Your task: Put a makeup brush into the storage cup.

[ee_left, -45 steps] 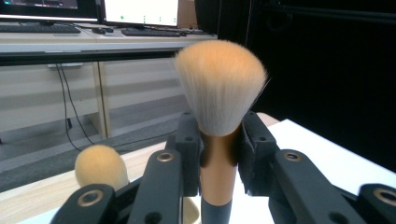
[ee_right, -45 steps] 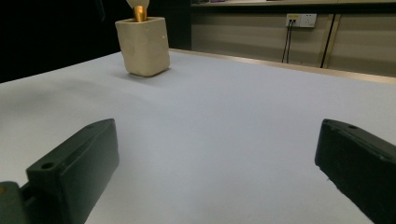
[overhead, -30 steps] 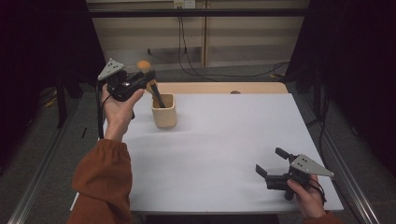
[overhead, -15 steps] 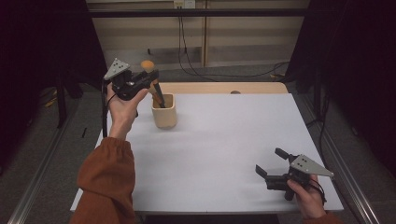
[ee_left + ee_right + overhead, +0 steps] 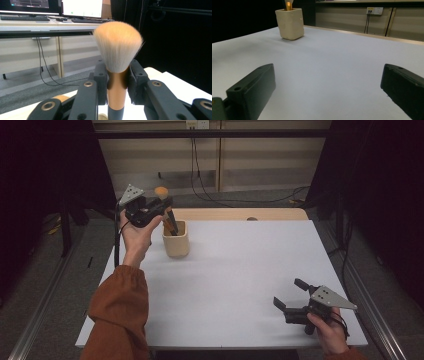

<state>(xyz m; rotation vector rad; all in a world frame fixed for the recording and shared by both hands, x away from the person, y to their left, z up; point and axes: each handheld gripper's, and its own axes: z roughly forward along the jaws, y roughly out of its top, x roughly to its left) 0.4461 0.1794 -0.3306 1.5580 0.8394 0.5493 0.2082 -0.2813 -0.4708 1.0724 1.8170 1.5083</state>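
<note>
Jaws of the left gripper (image 5: pixel 117 85) are clamped on the copper ferrule of a makeup brush (image 5: pixel 117 47), whose handle dips into the cream holder (image 5: pixel 176 239) at the worktop's (image 5: pixel 240 270) far left. Well apart from the holder, at the near right edge, the right gripper (image 5: pixel 290 296) rests with jaws wide apart.

The brush (image 5: pixel 117 47) has soft, fine, matt bristles in pale cream above a smooth copper-toned collar with a satin metallic sheen, and the left claw (image 5: pixel 117 82) pressed on that collar looks like matt black plastic with brass-coloured rivets. At about 10 o'clock on the worktop (image 5: pixel 240 270), whose cover is smooth, matt and pale like paper, stands the holder (image 5: pixel 176 240), cream, dull and slightly uneven like unglazed ceramic. The right claw (image 5: pixel 291 296) at 5 o'clock is the same matt black plastic under a flat grey metal plate, and a bare wood edge runs along the far side.
</note>
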